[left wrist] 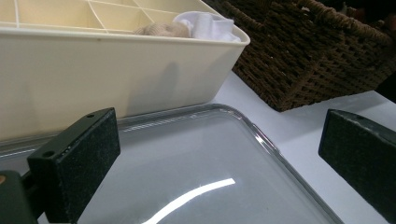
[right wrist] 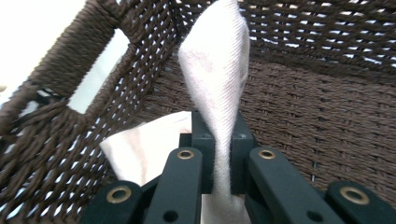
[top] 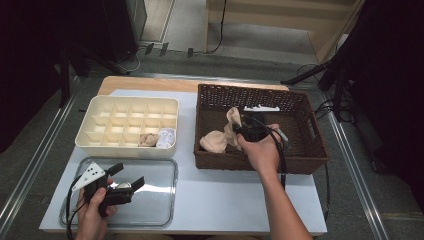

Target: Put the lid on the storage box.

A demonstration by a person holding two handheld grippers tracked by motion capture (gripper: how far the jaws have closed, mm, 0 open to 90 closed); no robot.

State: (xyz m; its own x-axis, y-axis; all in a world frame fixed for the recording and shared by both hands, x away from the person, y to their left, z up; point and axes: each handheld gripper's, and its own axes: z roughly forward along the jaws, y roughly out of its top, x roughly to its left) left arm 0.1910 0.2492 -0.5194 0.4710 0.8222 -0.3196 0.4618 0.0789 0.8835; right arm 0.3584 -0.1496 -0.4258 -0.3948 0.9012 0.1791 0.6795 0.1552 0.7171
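R tongs point(right wrist: 223, 158) pressed together, pinching 1 beige sock point(right wrist: 219, 70) inside the brown wicker basket point(top: 305, 145); sock sticks up out of the jaws in the right gripper view, w/ the basket's woven wall behind it. In the high view the same sock point(top: 232, 120) hangs at the tongs point(top: 239, 131) over the basket's left half, and a 2nd beige cloth piece point(top: 214, 141) lies on the basket floor just beside it, lower left. So 2 pale pieces in the basket; can't tell if they touch.

L tongs point(top: 129, 175) spread, nothing btwn the jaws, held over the clear tray point(top: 165, 210) at the front left of the worktop point(top: 225, 200). Left gripper view shows both black jaws wide apart above the tray point(left wrist: 261, 135).

Count: 1 basket, 1 clear tray, 1 cream divider box point(top: 100, 107) behind the tray, w/ many small compartments. 2 of its front-row compartments, toward the right end, are filled: 1 tan rolled sock point(top: 148, 140) and 1 white rolled sock point(top: 166, 138), side by side. Same pair seen past the box's rim in the left gripper view: tan point(left wrist: 161, 30), white point(left wrist: 208, 24). 2 hands, 2 tongs.
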